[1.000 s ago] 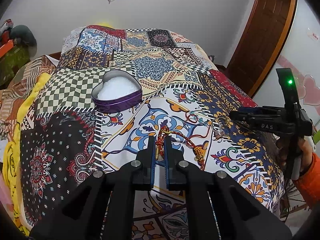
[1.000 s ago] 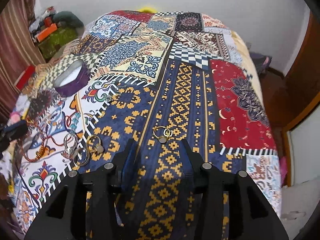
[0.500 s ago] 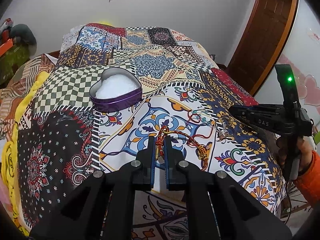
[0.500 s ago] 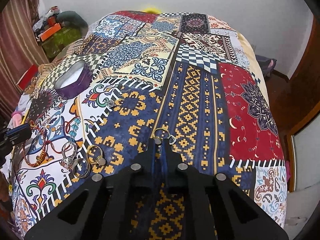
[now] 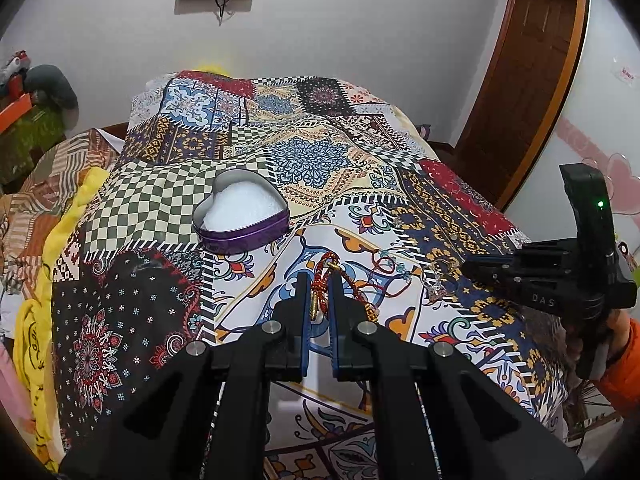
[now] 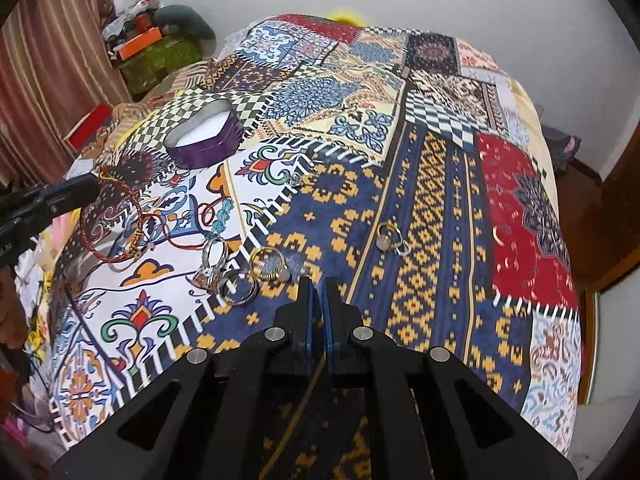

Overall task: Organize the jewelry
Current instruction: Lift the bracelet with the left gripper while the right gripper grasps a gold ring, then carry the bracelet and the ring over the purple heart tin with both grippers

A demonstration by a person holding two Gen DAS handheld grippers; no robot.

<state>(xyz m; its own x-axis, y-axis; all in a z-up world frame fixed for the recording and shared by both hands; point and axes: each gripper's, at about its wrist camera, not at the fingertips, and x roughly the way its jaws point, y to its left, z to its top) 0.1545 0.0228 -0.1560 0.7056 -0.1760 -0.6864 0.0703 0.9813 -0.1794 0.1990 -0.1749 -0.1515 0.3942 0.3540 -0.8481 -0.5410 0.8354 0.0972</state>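
1. Clearly, the left tool [image 5: 318, 300] is clamped on a red braided cord bracelet [image 5: 320, 280], pinching the cord near its small gold fitting, with the rest of the loop trailing onto the bed [image 5: 132, 208].
2. In the right wrist view, the same bracelet [image 6: 120, 220] hangs as a slack loop from the left tool's tip, so it is soft, light and floppy; a pinch on the cord itself looks secure, though the loose end is likely to swing or snag on neighbouring pieces.
3. The right tool [image 6: 317, 292] is closed with nothing visible between its blue pads, poised above the patterned bedspread just beside a cluster of rings [image 6: 236, 272].
4. Those rings are small, hard and smooth; they lie flat, so a grip across the band's edge seems best, and they could easily slip or skate on the fabric.
5. A separate pair of rings [image 6: 390, 238] sits further out on the blue and yellow patch, well apart from the cluster.
6. A thin red string with blue beads [image 6: 216, 216] lies between bracelet and rings; it looks delicate and prone to tangling.
7. The heart-shaped purple tin [image 5: 242, 212], open and lined with white padding, stands beyond the bracelet and is probably the destination.
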